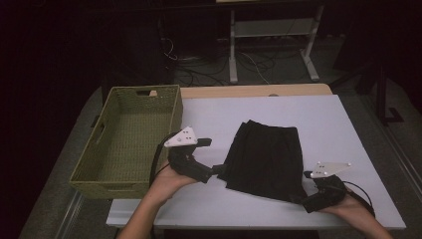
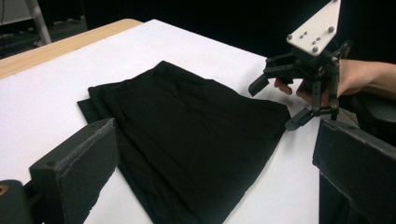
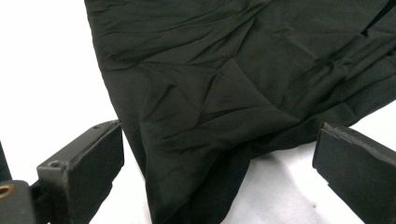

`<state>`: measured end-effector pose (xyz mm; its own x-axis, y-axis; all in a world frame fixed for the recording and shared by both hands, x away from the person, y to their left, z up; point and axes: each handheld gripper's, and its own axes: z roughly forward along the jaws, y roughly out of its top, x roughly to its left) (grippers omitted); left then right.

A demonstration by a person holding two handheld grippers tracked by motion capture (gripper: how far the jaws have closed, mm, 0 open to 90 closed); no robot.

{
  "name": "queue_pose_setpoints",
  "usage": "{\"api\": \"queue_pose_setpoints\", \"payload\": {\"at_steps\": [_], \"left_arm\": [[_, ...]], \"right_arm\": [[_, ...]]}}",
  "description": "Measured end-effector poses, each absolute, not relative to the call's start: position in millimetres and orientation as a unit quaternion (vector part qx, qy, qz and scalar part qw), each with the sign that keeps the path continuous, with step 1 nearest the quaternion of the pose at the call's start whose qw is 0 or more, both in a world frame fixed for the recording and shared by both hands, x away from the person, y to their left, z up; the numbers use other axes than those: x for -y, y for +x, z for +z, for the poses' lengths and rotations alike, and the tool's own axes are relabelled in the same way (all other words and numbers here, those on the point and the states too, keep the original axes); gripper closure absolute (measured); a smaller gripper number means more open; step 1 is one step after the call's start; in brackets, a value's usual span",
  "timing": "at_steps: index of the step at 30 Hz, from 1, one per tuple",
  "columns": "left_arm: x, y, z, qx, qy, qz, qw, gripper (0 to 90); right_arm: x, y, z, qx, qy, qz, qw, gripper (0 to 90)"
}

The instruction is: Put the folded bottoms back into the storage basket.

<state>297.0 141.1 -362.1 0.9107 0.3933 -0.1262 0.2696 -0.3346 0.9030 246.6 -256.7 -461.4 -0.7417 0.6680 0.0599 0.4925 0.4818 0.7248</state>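
Note:
A black folded cloth [image 1: 266,154] lies flat in the middle of the white table [image 1: 323,119]. My left gripper [image 1: 218,170] sits at the cloth's near-left edge, open. In the left gripper view its jaws stand wide apart, with the cloth [image 2: 187,126] spread on the table ahead of my left gripper [image 2: 215,140]. My right gripper [image 1: 300,197] is at the cloth's near-right corner, also open. That wrinkled corner of the cloth [image 3: 233,60] lies between the spread jaws of my right gripper [image 3: 222,140]. The left gripper view also shows the right gripper [image 2: 273,107] open at the far corner.
A green woven basket [image 1: 176,114] stands empty at the left, overhanging the table's left side, close to my left hand. A wooden strip [image 1: 259,91] runs along the table's far edge. Beyond it are a white metal frame [image 1: 271,30] and cables on the dark floor.

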Motion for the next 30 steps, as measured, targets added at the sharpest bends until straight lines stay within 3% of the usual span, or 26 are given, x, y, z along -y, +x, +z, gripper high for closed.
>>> {"api": "queue_pose_setpoints", "payload": {"at_steps": [30], "left_arm": [[-109.3,299.1,-427.4,-0.229,0.838,0.047,0.492,0.6]], "right_arm": [[259.0,247.3,-463.8,-0.857,0.337,0.373,0.114,0.9]]}}
